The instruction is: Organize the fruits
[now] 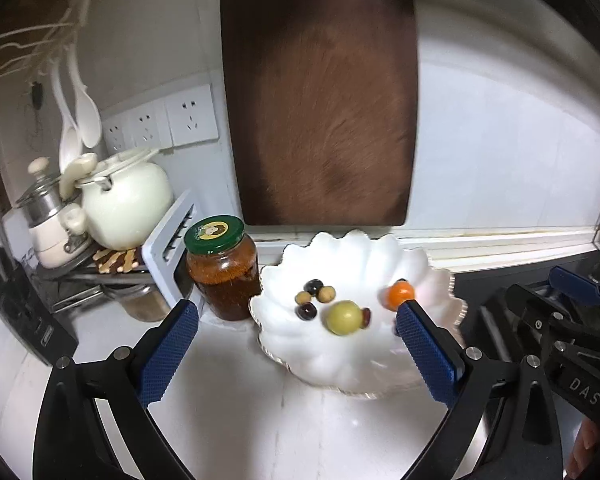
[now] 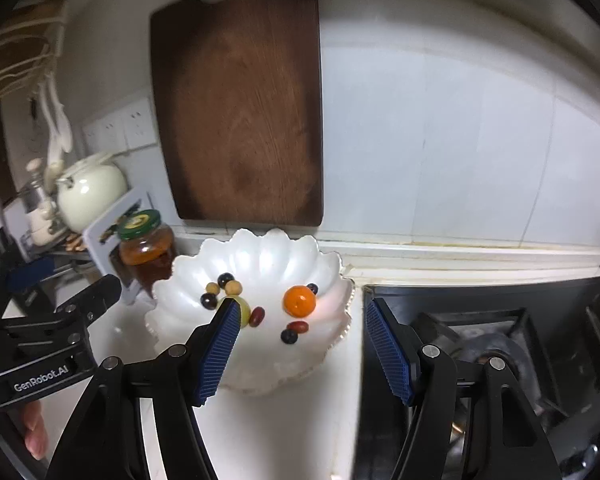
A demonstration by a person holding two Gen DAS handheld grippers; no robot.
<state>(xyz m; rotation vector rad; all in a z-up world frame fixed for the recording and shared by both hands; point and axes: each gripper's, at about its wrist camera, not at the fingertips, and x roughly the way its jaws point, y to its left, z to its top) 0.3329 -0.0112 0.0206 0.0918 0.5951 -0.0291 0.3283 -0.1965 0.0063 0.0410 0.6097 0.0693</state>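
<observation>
Fruits, small and round, lie in the white scalloped glass dish (image 1: 384,256) on the white counter (image 1: 236,420), with both grippers' jaws open and empty, so pull back gently, away from its 6 o'clock rim.

Right gripper (image 2: 298,320) jaws apart, empty, above white scalloped bowl (image 2: 260,252) holding orange fruit (image 2: 299,301), small berries.
</observation>
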